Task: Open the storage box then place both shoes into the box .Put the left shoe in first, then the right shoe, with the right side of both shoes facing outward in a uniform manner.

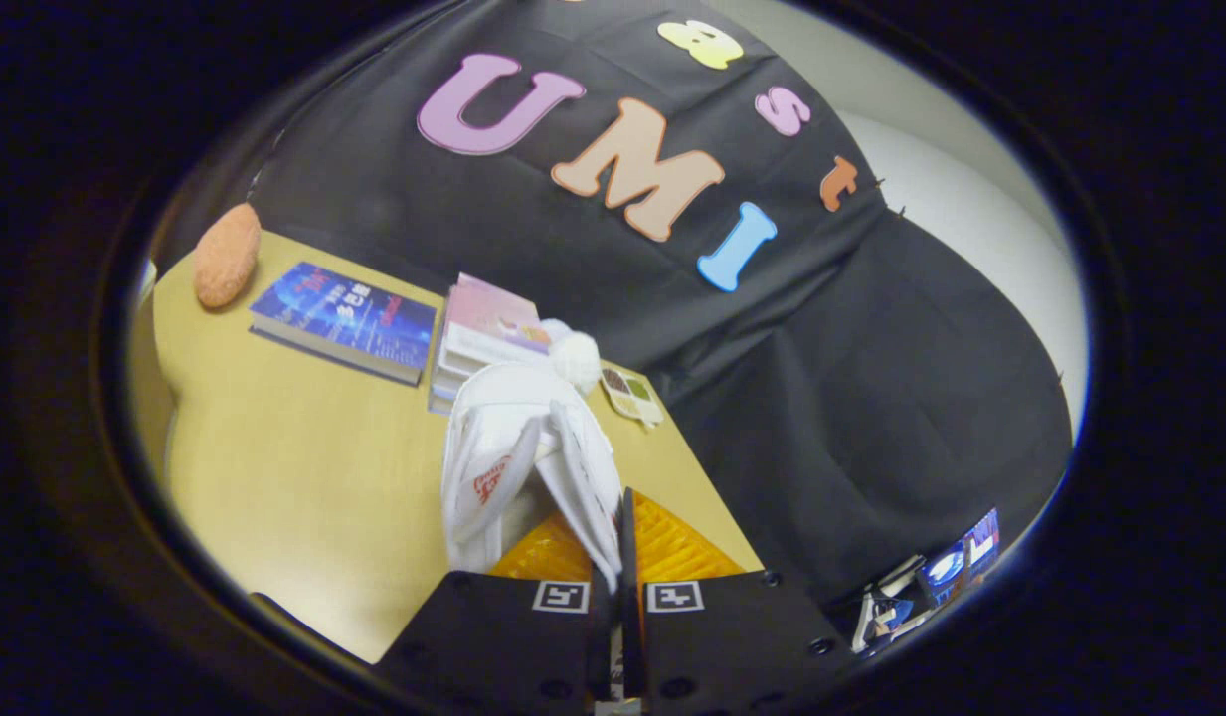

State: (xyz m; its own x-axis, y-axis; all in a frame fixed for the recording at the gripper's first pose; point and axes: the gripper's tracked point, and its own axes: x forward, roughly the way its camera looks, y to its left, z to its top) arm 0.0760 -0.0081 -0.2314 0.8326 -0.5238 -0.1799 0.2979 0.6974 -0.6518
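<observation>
A white shoe (513,457) with a red logo on its side and a fluffy white pom-pom (576,358) hangs lifted above the wooden table (304,477). My gripper (622,502) is shut on it, and a flap of the shoe's white upper (595,497) is pinched between the two fingers. The body of the shoe stretches ahead of the fingers and to their left. Its sole side is hidden from me.
Beyond the shoe lie a blue book (344,318), a stack of pale books (488,333) and a small card with coloured patches (632,393). A peach-coloured padded object (227,254) rests at the table's far corner. Some small boxes (931,582) sit low beside the table.
</observation>
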